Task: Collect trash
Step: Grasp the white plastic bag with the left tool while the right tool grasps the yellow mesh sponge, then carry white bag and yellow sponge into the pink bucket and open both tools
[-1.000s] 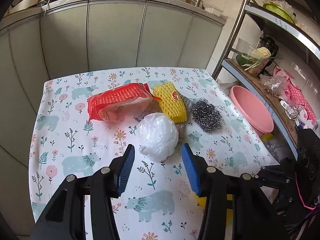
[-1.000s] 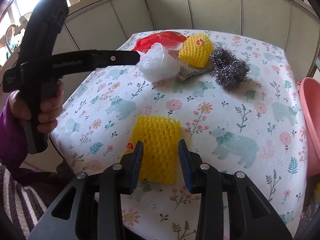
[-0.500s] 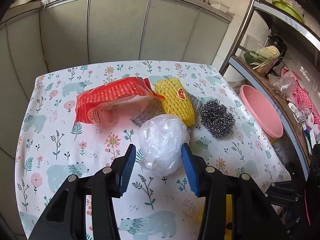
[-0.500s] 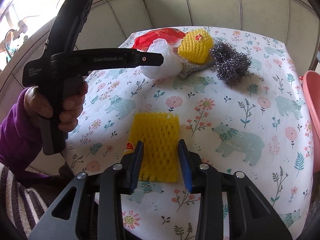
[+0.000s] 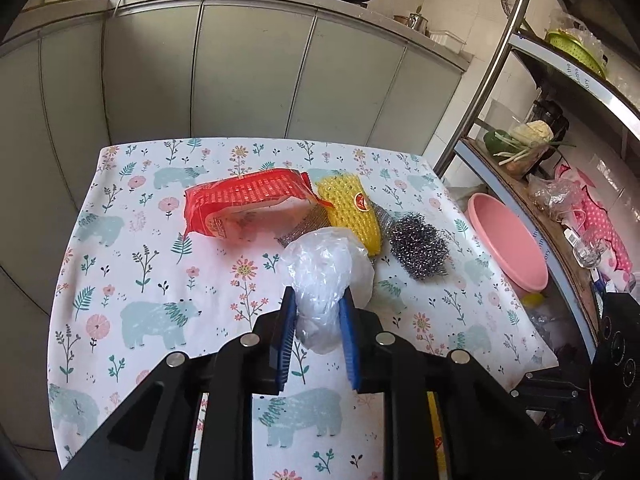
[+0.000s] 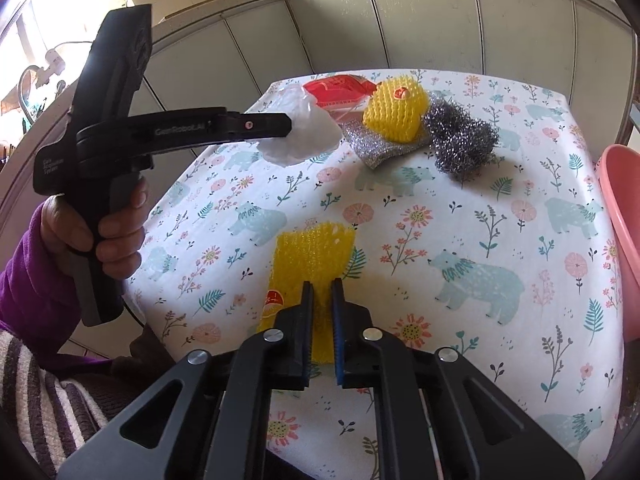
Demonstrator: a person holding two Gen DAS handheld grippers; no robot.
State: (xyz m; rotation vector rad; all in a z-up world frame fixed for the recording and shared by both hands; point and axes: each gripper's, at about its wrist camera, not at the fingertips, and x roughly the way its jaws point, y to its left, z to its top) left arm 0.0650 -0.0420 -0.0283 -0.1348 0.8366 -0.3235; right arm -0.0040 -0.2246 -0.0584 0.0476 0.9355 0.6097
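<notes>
Left gripper (image 5: pixel 318 322) jaws just closed onto crumpled plastic bag (image 5: pixel 326 276); right gripper (image 6: pixel 321 304) just pinched onto yellow foam net (image 6: pixel 310 264); both pieces judged ready for lifting

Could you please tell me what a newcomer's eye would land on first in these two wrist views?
First, the left gripper closed on a crumpled white plastic bag mid-table, its jaws having just been closing. Next, the right gripper pinching a flattened yellow foam net sleeve at the near edge of the bear-and-flower tablecloth. Behind lie a red snack wrapper, a second yellow foam net and a steel wool scrubber.
</notes>
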